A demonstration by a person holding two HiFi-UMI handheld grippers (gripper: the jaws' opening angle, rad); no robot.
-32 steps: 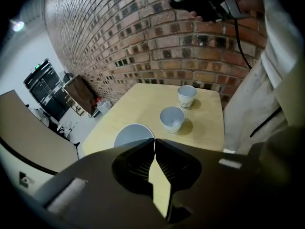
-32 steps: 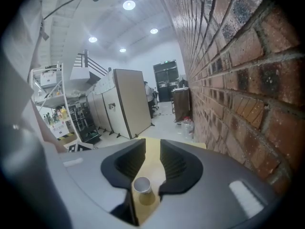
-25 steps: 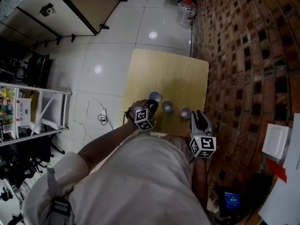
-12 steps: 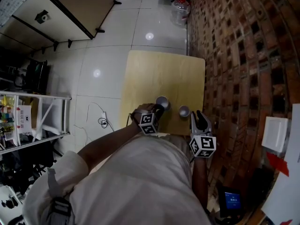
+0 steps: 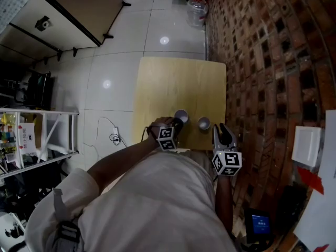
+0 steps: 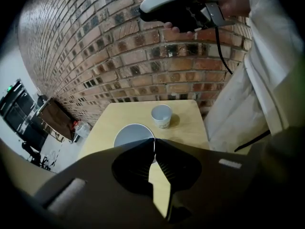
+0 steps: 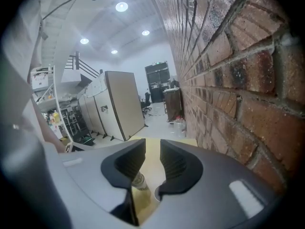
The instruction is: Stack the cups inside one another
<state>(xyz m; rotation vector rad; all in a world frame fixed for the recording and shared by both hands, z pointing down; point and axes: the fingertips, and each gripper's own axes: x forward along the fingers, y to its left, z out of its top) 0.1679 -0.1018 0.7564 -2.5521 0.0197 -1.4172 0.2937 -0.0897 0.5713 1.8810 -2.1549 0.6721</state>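
Two white paper cups show on the light wooden table (image 5: 178, 77). My left gripper (image 5: 177, 124) (image 6: 153, 141) is shut on the near rim of the left cup (image 5: 181, 115) (image 6: 131, 135), which stands upright near the table's front edge. Whether another cup sits under or inside it is hidden. The second cup (image 5: 203, 123) (image 6: 162, 116) stands alone a little to its right. My right gripper (image 5: 223, 132) (image 7: 152, 145) hovers open at the front right corner with nothing between its jaws. Through their gap a cup (image 7: 138, 181) shows farther off.
A brick wall (image 5: 262, 62) runs close along the table's right side. White tiled floor (image 5: 115, 72) lies to the left and beyond, with a metal shelf rack (image 5: 37, 135) and a cabinet (image 5: 68, 9). A water bottle (image 5: 195, 7) stands on the floor past the table.
Three separate cups stood in a row; my left gripper carried the left one to the right, onto the middle cup's spot. Now only two cups show. The right gripper stayed put.
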